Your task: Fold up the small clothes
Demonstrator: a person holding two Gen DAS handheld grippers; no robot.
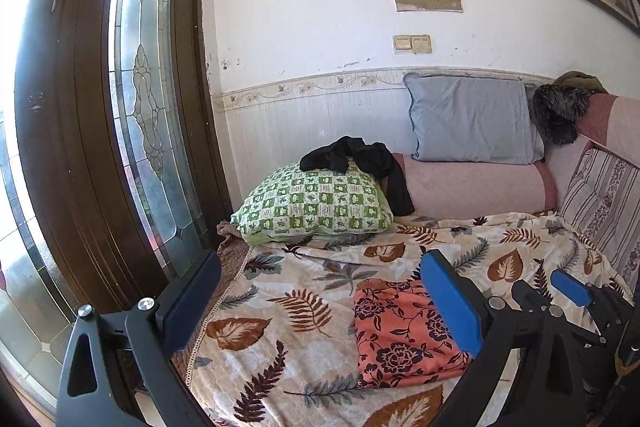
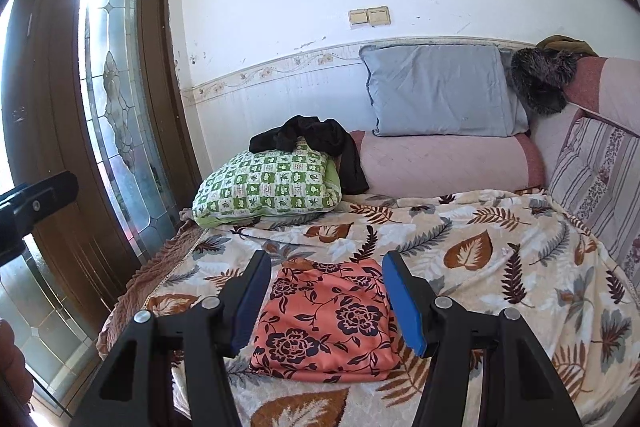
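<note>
A folded orange cloth with dark flowers (image 2: pixel 324 323) lies flat on the leaf-print blanket (image 2: pixel 500 259). My right gripper (image 2: pixel 328 259) hovers just over its near edge, jaws open. The cloth shows between the fingers, but the pads do not press on it. My left gripper (image 1: pixel 322 259) stands wide open and empty above the blanket, to the left of the same cloth (image 1: pixel 400 331). My right gripper (image 1: pixel 544 287) shows at the right edge of the left wrist view. A crumpled black garment (image 2: pixel 312 139) drapes over a green checked pillow (image 2: pixel 268 191) at the back.
A blue pillow (image 2: pixel 440 91) rests on a pink bolster (image 2: pixel 448 163) against the wall. A striped cushion (image 2: pixel 600 179) lines the right side. The bed's left edge (image 2: pixel 132 291) drops off beside a brown door with leaded glass (image 2: pixel 112 99). A dark furry item (image 2: pixel 540 79) sits back right.
</note>
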